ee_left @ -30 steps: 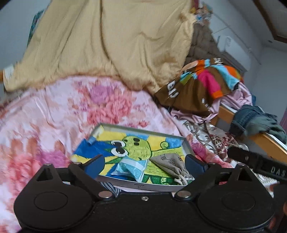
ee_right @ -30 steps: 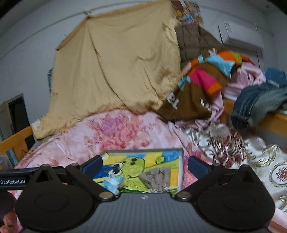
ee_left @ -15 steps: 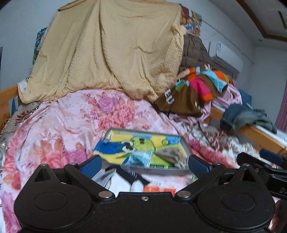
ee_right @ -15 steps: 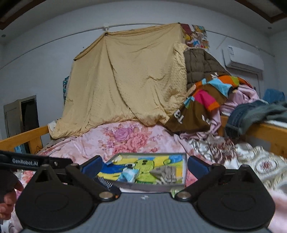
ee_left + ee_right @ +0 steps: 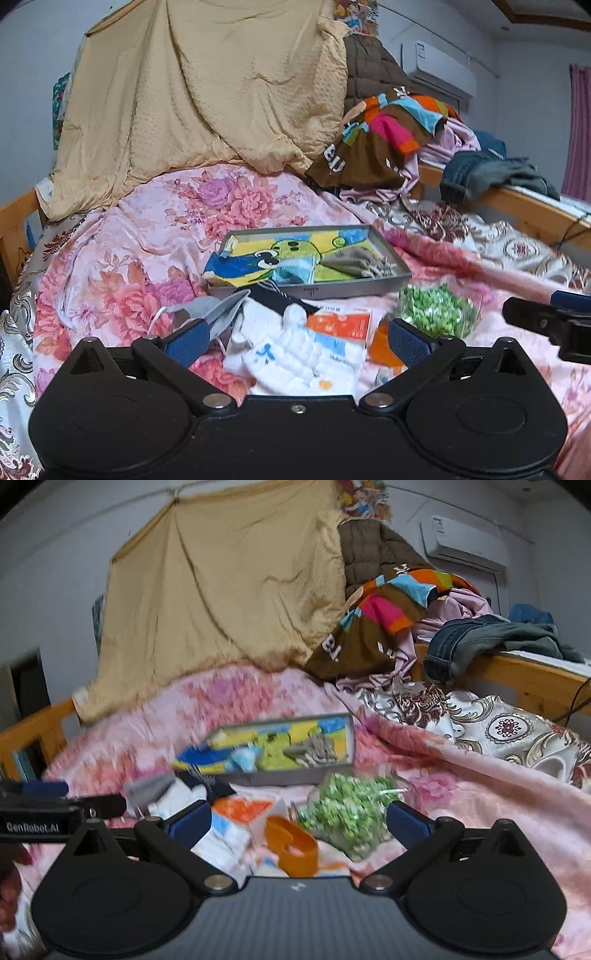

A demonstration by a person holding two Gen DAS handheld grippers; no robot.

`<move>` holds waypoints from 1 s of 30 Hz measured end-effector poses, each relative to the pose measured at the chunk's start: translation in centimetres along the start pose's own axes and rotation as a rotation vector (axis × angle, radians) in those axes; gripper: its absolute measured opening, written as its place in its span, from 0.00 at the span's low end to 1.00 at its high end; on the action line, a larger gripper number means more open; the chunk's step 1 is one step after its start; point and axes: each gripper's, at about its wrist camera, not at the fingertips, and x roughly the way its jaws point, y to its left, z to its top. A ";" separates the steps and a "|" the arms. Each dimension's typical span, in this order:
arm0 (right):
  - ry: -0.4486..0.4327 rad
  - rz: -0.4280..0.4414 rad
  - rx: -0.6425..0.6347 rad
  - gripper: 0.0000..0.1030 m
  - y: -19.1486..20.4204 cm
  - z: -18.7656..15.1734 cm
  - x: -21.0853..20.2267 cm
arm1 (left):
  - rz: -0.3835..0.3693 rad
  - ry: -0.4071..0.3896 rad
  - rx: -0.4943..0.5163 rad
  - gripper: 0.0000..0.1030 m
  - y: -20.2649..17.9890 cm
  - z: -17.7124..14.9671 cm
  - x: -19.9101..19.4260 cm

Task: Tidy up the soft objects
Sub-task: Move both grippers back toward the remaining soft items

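A grey metal tray point(image 5: 343, 290) point(image 5: 280, 775) lies on the pink floral bedspread, lined with a frog-print cloth point(image 5: 280, 254) and holding a light blue pouch point(image 5: 295, 271) and a tan drawstring bag point(image 5: 354, 262). In front of it lie a grey face mask point(image 5: 210, 312), a white sock bundle point(image 5: 306, 354), an orange-and-white packet point(image 5: 340, 325), an orange band point(image 5: 291, 840) and a green-and-white scrunchy bundle point(image 5: 436, 310) point(image 5: 347, 812). My left gripper point(image 5: 295, 339) is open and empty above the socks. My right gripper point(image 5: 295, 819) is open and empty above the orange band.
A tan blanket point(image 5: 207, 92) hangs at the back. A heap of colourful clothes point(image 5: 388, 140) and jeans point(image 5: 480, 170) rest on the wooden bed rail point(image 5: 535, 214) at the right. A brocade cover point(image 5: 480, 723) lies right of the tray.
Both grippers have pulled back from the tray and tilted down, so the loose items in front of the tray have come into view. Both stay open and empty.
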 end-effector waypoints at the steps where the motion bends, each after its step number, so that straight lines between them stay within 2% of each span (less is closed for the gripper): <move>1: 0.005 -0.001 -0.007 1.00 0.3 -0.2 -0.1 | 0.001 0.005 0.006 0.99 -0.1 -0.2 0.1; 10: 0.074 0.006 -0.013 1.00 0.7 -1.2 0.8 | 0.000 0.048 0.033 0.99 -0.4 -1.7 1.0; 14: 0.148 0.010 -0.020 1.00 0.6 -2.2 1.5 | -0.006 0.079 0.045 0.99 -0.2 -2.3 1.7; 25: 0.336 0.021 0.009 1.00 0.5 -4.0 5.0 | -0.069 0.169 0.091 0.99 1.6 -4.2 4.9; 30: 0.395 0.021 0.028 1.00 0.2 -4.5 6.4 | -0.129 0.172 0.114 0.99 1.6 -4.2 6.1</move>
